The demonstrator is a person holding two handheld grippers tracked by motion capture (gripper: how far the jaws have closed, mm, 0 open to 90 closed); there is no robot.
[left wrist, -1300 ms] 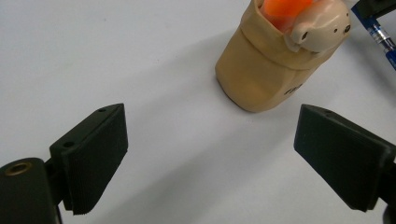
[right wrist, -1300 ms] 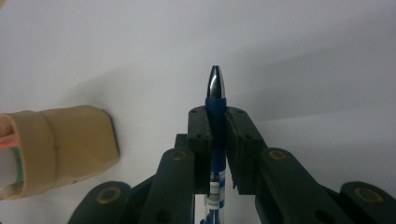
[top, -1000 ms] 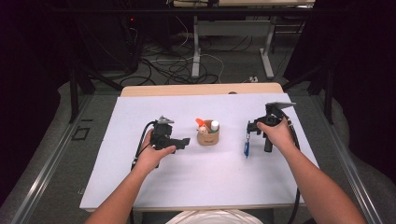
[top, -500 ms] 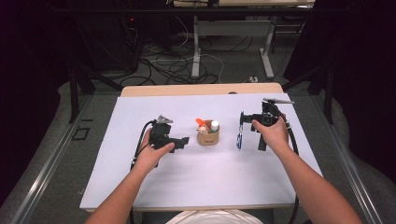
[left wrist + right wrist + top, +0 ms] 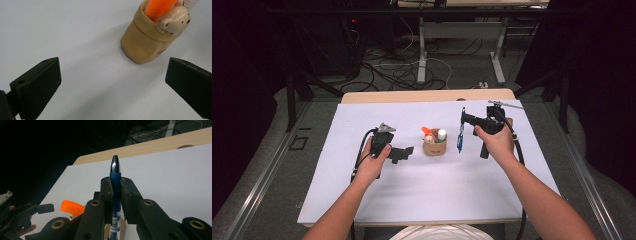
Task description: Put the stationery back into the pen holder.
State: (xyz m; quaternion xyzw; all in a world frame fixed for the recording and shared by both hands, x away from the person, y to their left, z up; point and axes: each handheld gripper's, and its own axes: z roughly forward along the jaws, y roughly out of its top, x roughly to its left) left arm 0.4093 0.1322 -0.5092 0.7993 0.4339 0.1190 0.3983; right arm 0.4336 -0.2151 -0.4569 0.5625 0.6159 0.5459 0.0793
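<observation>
Behind white table [image 5: 362,200], tangled floor cables [image 5: 402,75]

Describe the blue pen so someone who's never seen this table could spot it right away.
Start at the white table and find the tan cup at its middle. Just right of it, the pen hangs upright, pinched in the right claw. It is the only blue thing, and it is outside the cup.

1. One cup [image 5: 434,148], tan, on the table [image 5: 412,195].
2. One blue pen [image 5: 115,182].
3. Two grippers: left [image 5: 404,152], right [image 5: 462,119].
4. One orange marker [image 5: 156,7] in the cup.
</observation>
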